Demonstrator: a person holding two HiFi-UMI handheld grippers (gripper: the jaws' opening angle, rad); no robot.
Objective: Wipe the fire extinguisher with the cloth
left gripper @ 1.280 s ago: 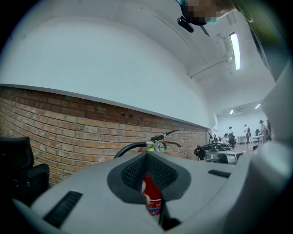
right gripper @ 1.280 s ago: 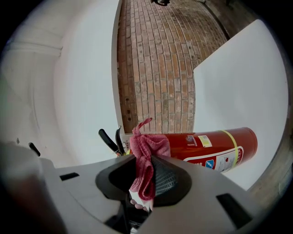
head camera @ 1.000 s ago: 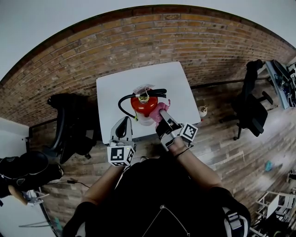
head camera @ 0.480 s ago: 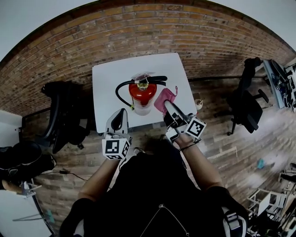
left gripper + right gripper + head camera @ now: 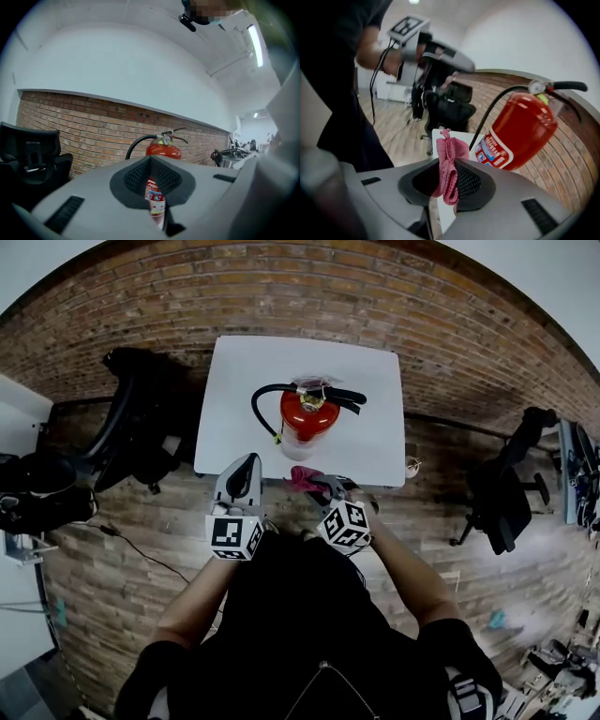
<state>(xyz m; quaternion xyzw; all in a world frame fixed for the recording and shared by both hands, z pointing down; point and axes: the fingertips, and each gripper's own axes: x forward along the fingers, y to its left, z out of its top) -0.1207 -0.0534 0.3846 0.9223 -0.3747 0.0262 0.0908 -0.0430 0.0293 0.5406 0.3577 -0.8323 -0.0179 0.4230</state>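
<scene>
Red fire extinguisher (image 5: pixel 307 420) stands upright near the middle of the white counter (image 5: pixel 234 399), with its black hose looping off its left side. Right tongs (image 5: pixel 322 486) are clamped tight on the pink cloth (image 5: pixel 305 478), which is bunched between the pads and held at the counter's near edge, close to the extinguisher but not touching it. Left tongs (image 5: pixel 250 463) are closed to a thin slit with nothing gripped, at the near edge left of the cloth, pointing at the extinguisher.

- Bright, even indoor light; ceiling strip light (image 5: pixel 253 41) glares in the left gripper view.
- Strong fisheye: brick wall (image 5: pixel 309 292) bows, corners go black.
- Near foreground soft; right gripper view slightly blurred.
</scene>
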